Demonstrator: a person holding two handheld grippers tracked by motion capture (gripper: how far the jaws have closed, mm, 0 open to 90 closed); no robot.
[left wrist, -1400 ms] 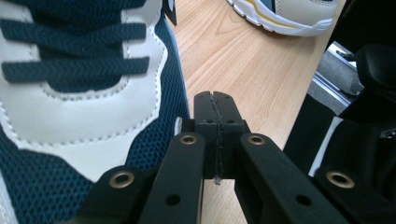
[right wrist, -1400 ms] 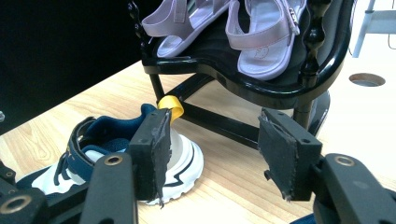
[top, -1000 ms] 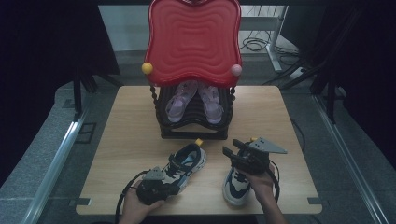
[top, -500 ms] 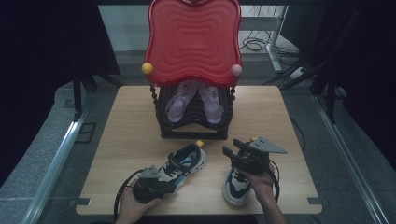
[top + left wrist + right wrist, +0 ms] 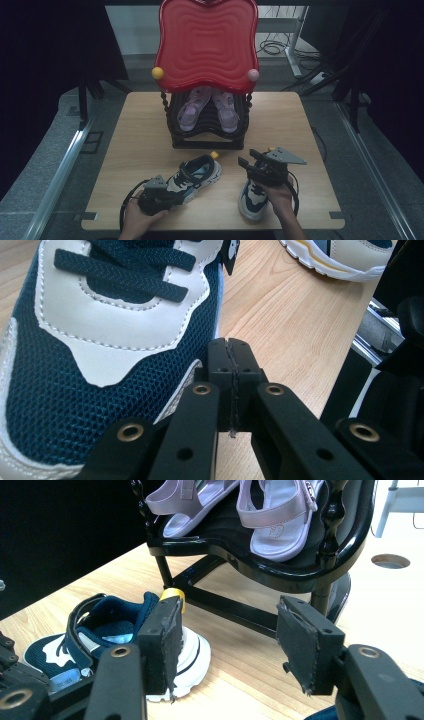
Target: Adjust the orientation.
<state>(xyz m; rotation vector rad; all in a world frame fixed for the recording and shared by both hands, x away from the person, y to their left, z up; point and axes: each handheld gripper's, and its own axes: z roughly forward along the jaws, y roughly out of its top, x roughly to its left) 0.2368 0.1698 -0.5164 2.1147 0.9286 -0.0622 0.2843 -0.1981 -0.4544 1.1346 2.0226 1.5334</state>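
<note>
Two navy-and-white sneakers lie on the wooden table (image 5: 135, 145). The left sneaker (image 5: 196, 174) points its toe at the front edge. My left gripper (image 5: 167, 196) sits at that toe, jaws shut with nothing between them. In the left gripper view the shut left gripper (image 5: 231, 347) lies just beside the toe mesh of the left sneaker (image 5: 75, 365), over bare wood. My right gripper (image 5: 246, 164) hovers over the right sneaker (image 5: 251, 199), open and empty. In the right gripper view the right gripper (image 5: 227, 640) faces the black rack (image 5: 280, 572) and the left sneaker (image 5: 120, 630).
The black shoe rack (image 5: 207, 135) stands mid-table under a red wavy top (image 5: 207, 42). A pair of pink sandals (image 5: 207, 107) rests on its shelf. The right sneaker's sole (image 5: 340, 257) lies further right. Cables trail from both grippers near the table's front edge.
My left gripper has drawn back a little along the left sneaker's toe, towards the front left. The right gripper and both sneakers have stayed where they were.
</note>
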